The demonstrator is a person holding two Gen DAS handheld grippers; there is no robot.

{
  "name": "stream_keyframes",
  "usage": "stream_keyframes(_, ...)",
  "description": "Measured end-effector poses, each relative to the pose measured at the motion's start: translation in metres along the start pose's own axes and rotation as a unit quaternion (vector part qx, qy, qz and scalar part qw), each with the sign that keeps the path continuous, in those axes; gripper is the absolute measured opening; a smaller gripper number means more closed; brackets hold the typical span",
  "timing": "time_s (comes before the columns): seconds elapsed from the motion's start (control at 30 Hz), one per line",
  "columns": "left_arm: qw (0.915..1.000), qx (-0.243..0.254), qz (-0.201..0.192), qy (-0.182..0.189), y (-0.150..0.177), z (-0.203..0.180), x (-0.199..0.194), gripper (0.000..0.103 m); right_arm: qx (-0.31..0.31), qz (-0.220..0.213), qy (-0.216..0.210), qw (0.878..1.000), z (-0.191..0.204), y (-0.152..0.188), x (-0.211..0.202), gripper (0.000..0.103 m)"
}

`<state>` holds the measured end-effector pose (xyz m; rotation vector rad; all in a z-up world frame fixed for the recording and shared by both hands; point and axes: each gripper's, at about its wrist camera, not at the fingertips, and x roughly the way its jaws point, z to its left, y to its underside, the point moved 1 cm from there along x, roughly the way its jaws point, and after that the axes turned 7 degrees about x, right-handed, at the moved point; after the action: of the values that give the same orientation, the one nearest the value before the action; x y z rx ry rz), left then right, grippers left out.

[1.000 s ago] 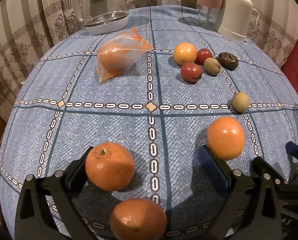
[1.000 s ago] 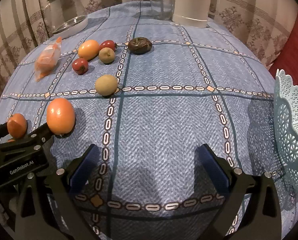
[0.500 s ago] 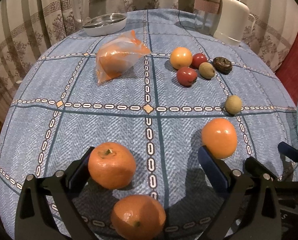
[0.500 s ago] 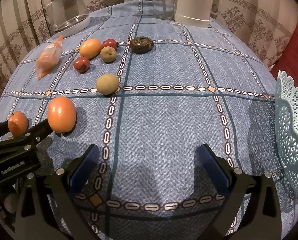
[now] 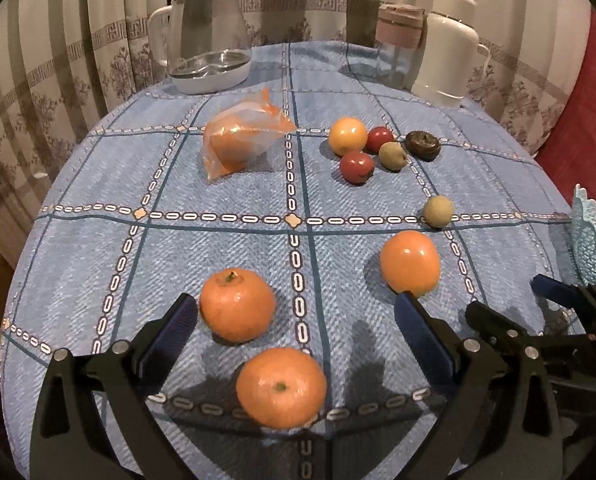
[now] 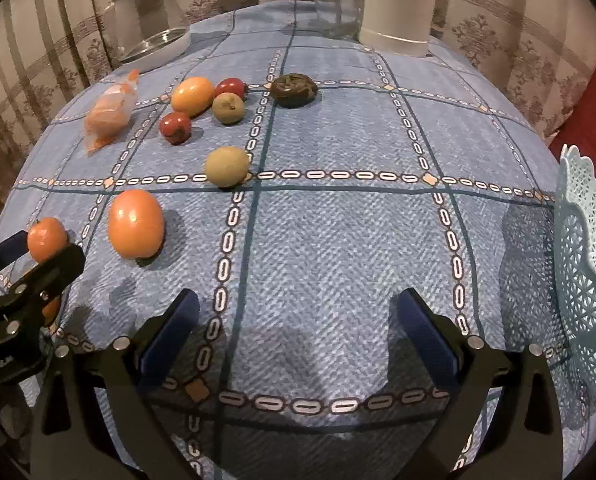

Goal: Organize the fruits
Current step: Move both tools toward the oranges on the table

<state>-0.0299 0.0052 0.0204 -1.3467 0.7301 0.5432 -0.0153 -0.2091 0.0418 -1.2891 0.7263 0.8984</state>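
My left gripper [image 5: 296, 312] is open above the table's near edge. A mandarin [image 5: 237, 305] sits just inside its left finger, a second mandarin [image 5: 281, 386] lies nearer between the fingers, and a smooth orange fruit [image 5: 410, 262] rests past its right fingertip. Farther off lie a yellow-orange fruit [image 5: 347, 136], two red fruits [image 5: 356, 166], two greenish kiwis [image 5: 438, 211], a dark wrinkled fruit [image 5: 422, 145] and a bagged orange [image 5: 238, 144]. My right gripper [image 6: 298, 314] is open over bare cloth. A pale lattice basket [image 6: 586, 264] stands at its right.
A glass kettle [image 5: 208, 54], a glass cup [image 5: 398, 46] and a white thermos [image 5: 448, 48] stand at the table's far edge before curtains. The round table carries a blue patterned cloth [image 6: 338, 240]. A red cushion [image 5: 582, 120] is at the right.
Both grippers have drawn back and tilted up, so fruits sit lower in the views and more curtain shows. The near mandarin now lies fully between the left fingers. Nothing was grasped.
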Motion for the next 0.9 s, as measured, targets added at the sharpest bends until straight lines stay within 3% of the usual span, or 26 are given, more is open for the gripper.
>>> stream_keyframes(0.6,0.9990,-0.018,-0.036,-0.020,0.000,0.021,-0.036,0.098,-0.021,-0.029,-0.020,0.999,0.014,-0.001,-0.024,0.101)
stream_keyframes(0.9,0.9990,-0.020,-0.034,-0.023,0.008,0.028,-0.038,0.098,-0.030,-0.044,-0.036,0.998,0.020,0.001,-0.033,0.101)
